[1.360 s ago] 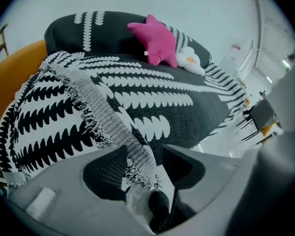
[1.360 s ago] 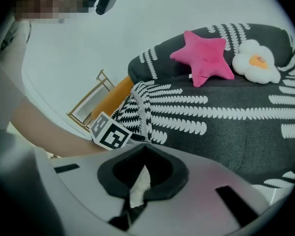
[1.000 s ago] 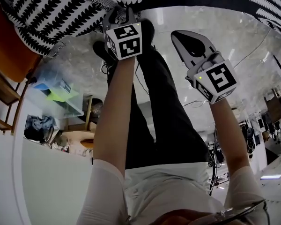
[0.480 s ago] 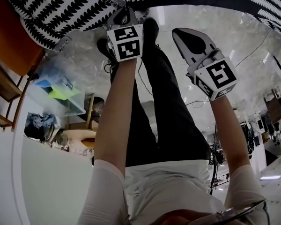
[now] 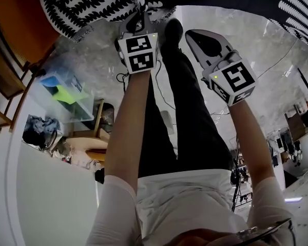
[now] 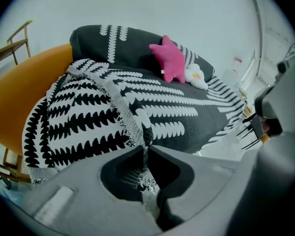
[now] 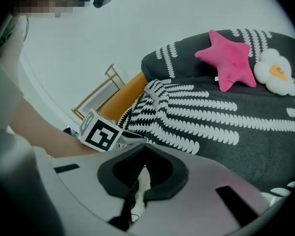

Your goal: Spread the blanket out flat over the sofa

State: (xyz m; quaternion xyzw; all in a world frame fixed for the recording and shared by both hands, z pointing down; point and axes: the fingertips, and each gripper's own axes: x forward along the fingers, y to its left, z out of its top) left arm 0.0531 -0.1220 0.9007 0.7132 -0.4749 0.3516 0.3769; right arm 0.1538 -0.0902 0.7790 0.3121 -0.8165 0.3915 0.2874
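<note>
Blanket of black-and-white leaf-patterned fabric (image 6: pixel 88 117): its fringed edge is pinched in the left gripper (image 6: pixel 145 149), whose jaws have just been closing and now clamp the cloth, which rises to them in a ridge. Just beside it, the right gripper (image 7: pixel 143 146) has its jaws together with nothing between them. Beyond, the blanket lies over the orange sofa (image 6: pixel 19 92), one part folded back, pale side over dark. Farthest back, a pink star-shaped plush cushion (image 6: pixel 169 60) and a white flower-shaped cushion (image 6: pixel 195 75) rest on it.
</note>
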